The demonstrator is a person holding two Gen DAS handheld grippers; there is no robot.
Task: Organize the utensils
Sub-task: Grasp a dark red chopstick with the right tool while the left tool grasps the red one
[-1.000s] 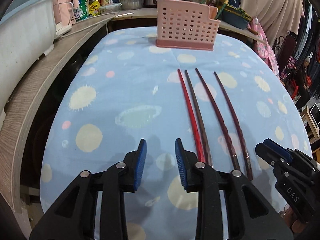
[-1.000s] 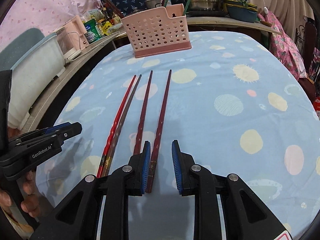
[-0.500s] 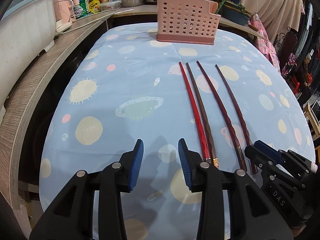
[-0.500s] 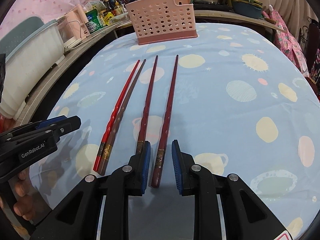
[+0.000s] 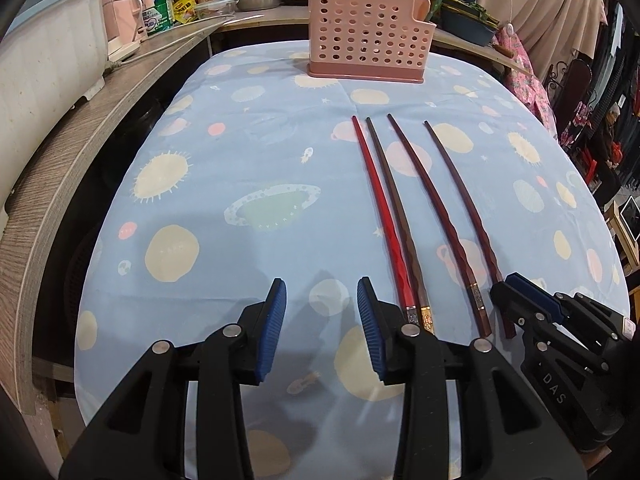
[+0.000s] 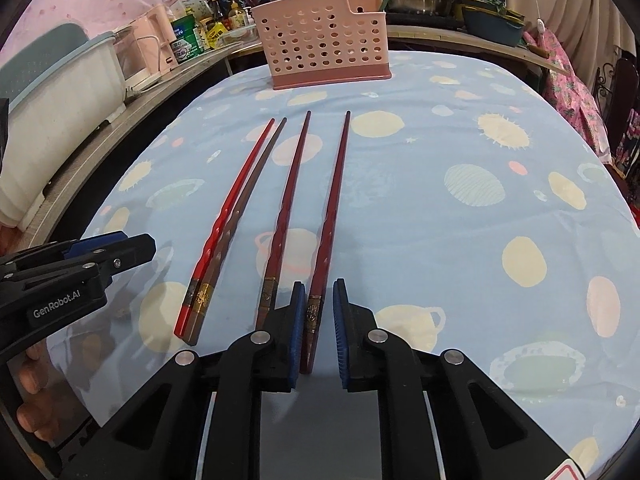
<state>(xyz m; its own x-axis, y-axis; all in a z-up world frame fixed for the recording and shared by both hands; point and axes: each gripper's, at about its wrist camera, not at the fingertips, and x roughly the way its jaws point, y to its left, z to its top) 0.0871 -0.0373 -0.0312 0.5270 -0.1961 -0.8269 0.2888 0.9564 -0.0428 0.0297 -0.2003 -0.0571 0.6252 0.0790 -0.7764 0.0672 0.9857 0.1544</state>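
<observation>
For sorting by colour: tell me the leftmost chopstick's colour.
Bright red: the leftmost chopstick, clearest in the right wrist view.

Both wrist cams low over the desk's [image 5: 248,152] near edge, tilted down-forward; shared: chopsticks [image 5: 404,216], pink basket [image 6: 320,44] at far end.

Both our grippers angle downward, side by side.
Our left gripper [image 5: 322,320] holds its jaws apart on nothing; our right gripper [image 6: 316,320] has narrow, closing jaws. Fingers [image 6: 30,380] wrap the left handle.
</observation>
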